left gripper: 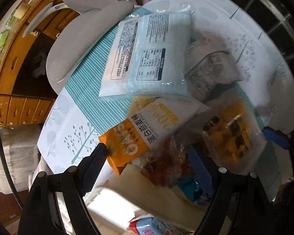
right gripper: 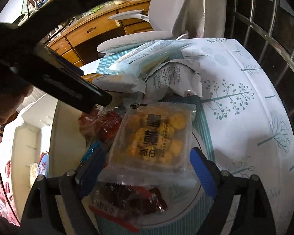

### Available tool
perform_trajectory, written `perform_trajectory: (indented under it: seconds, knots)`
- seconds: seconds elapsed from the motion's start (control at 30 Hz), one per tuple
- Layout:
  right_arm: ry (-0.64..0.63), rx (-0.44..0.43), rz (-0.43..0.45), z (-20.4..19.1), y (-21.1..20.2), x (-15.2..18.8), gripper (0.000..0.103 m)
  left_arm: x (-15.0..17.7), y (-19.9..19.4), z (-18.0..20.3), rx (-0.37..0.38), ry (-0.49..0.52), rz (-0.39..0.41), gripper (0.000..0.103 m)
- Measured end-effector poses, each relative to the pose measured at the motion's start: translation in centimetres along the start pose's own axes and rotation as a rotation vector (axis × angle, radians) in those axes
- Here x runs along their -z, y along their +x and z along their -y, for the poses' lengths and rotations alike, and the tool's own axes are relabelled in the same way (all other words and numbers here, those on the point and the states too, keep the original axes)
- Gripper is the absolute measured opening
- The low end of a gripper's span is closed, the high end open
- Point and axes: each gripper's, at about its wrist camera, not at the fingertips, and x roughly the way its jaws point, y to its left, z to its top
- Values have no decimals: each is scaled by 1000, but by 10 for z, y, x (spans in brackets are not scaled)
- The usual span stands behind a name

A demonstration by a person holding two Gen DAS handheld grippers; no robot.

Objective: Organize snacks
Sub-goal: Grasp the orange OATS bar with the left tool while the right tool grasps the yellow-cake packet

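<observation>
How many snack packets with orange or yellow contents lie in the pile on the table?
2: the orange-and-white packet at the left hand-held gripper, and the clear packet of yellow snacks before the right hand-held gripper. Others may be hidden underneath.

A grey chair (left gripper: 82, 45), perhaps an office one, fronts wooden drawers (right gripper: 88, 33).

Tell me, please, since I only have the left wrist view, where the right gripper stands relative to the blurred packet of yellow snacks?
Observer: The right gripper is open, with its jaws on either side of the clear packet of yellow snacks, which bears bold black characters.
Operator: Is anything lying nearer to that camera than the packet?
Observer: Yes, a clear packet of dark red snacks lies at the yellow packet's near edge, with a barcode label at its left end.
</observation>
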Motion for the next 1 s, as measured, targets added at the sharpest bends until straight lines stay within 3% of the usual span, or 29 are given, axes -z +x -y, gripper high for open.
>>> perform_trajectory:
  seconds: [0.2,0.53,0.6,1.0]
  knots:
    - [-3,13,-31,-1,15,0,92,-12,18,2,-29,-12,-37,83]
    - [-27,3,2,-2,19,5,89,-24,21,3,-17,-55,-7,82]
    - [-33,-3,4,-2,18,5,86,-26,20,2,-26,-66,1,68]
    - [-20,14,-18,4,7,7,82,-16,8,-11,-5,-146,64,34]
